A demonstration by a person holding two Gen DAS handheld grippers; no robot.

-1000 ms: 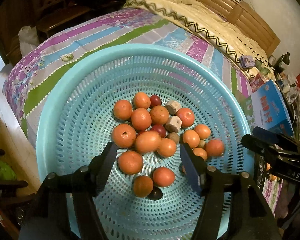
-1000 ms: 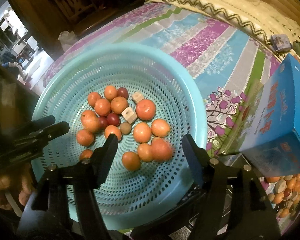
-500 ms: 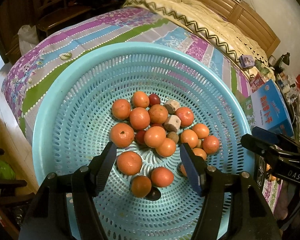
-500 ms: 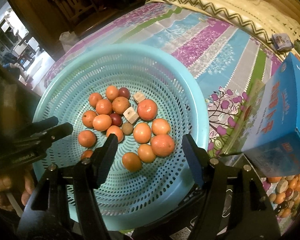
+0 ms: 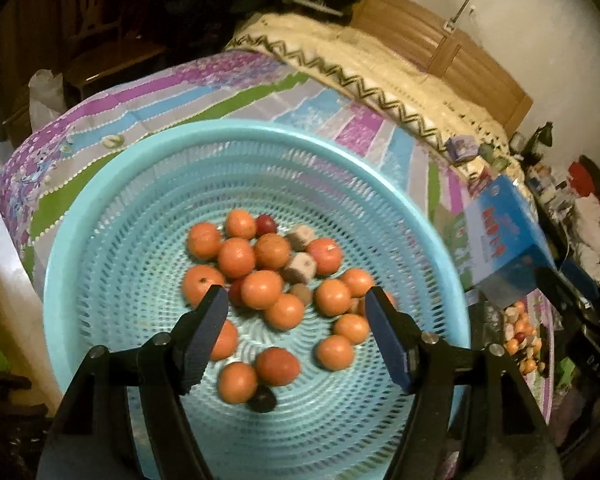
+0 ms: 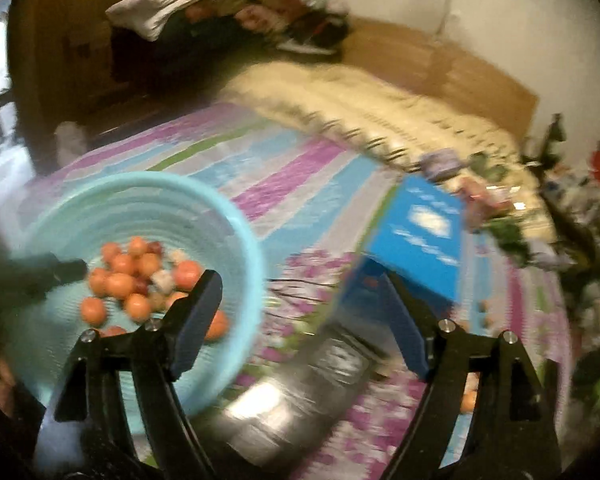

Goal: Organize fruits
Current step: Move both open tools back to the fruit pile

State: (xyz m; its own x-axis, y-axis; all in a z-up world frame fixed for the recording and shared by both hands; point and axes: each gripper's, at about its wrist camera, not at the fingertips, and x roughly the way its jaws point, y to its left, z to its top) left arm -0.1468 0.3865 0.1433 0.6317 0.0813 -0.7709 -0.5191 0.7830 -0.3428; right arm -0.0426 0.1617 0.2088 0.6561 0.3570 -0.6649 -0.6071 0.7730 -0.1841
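In the bowl of the round turquoise basket (image 5: 112, 184), ahead of and below the left gripper (image 5: 294, 308), lies the heap of fruits (image 5: 268, 280), mostly from ten to two o'clock of the fingertips; one orange sits half hidden behind the left pad at nine o'clock, and another peeks from behind the right pad. The left gripper's jaws are opening and stand apart with nothing pressed between the pads; the fruit seen in the gap lies lower, on the basket floor. About sixteen orange, round, smooth-skinned fruits can be counted, roughly three small dark red ones, one near-black one at six o'clock of the heap, and two or three pale, blocky, tan-and-brown pieces; blur makes the count uncertain. The basket is plastic, perforated with rows of slots in rings, and rests on a striped purple, blue and green bed cover (image 5: 204, 92). In the right wrist view, heavily blurred, the right gripper (image 6: 300, 296) also has its jaws opening, wide apart and empty; the basket and fruit sit at nine o'clock of it, a glossy blue carton (image 6: 420, 236) at one o'clock, and a dark shiny object, unclear, lies beneath the fingers
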